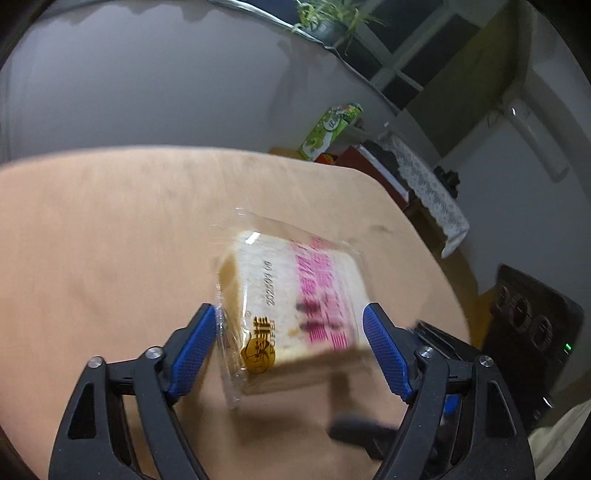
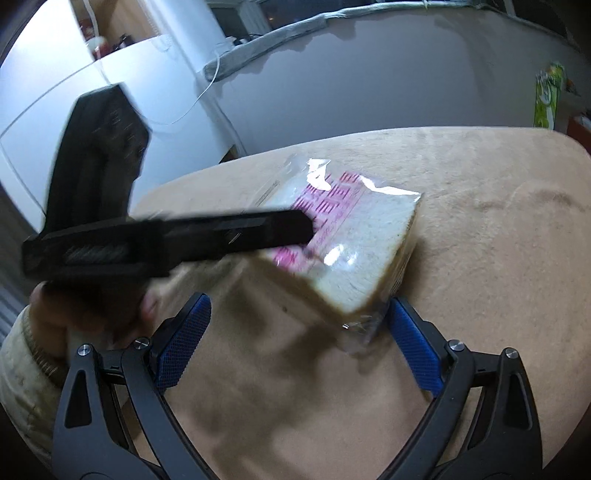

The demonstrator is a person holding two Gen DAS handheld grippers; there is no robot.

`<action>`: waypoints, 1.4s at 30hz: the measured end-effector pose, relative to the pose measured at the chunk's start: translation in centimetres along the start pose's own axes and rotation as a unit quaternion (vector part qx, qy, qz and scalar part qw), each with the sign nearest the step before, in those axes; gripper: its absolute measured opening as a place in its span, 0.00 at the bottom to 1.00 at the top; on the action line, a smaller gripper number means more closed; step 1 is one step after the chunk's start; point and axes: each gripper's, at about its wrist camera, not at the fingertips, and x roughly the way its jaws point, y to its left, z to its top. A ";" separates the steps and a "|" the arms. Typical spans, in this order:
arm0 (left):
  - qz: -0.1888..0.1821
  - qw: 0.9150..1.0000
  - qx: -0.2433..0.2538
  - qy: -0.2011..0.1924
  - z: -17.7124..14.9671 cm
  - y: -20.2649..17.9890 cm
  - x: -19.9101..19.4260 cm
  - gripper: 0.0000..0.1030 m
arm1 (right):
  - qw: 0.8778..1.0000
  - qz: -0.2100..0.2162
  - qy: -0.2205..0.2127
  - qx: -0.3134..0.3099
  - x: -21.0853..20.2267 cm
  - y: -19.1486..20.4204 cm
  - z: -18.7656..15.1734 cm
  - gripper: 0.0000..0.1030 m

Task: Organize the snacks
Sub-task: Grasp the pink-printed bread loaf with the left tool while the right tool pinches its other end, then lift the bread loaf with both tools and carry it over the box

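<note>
A wrapped sandwich-bread snack (image 1: 295,306) in clear plastic with pink print lies tilted on the tan table (image 1: 110,258). My left gripper (image 1: 291,343) is open, its blue pads on either side of the snack; the left pad touches the wrapper edge. In the right wrist view the same snack (image 2: 351,254) sits just ahead of my right gripper (image 2: 299,332), which is open; its right pad lies close by the pack's near corner. The left gripper's black body (image 2: 166,243) crosses that view and reaches over the snack.
A green snack box (image 1: 328,129) stands beyond the table's far edge, also in the right wrist view (image 2: 546,96). A black appliance (image 1: 532,332) sits right of the table. A grey wall and a potted plant (image 1: 325,18) are behind.
</note>
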 end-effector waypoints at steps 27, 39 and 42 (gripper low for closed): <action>0.131 0.989 0.033 -0.056 -5.1 -4.7 -1.5 0.72 | 0.992 -0.021 -0.018 -0.121 -3.9 2.0 -3.5 0.58; 0.162 0.980 0.041 -0.111 -6.1 -8.9 -6.4 0.72 | 0.985 -0.006 -0.077 -0.155 -9.2 6.1 -3.9 0.58; 0.176 0.976 0.045 -0.123 -6.4 -10.1 -7.5 0.72 | 0.983 0.001 -0.090 -0.163 -10.5 7.3 -4.0 0.58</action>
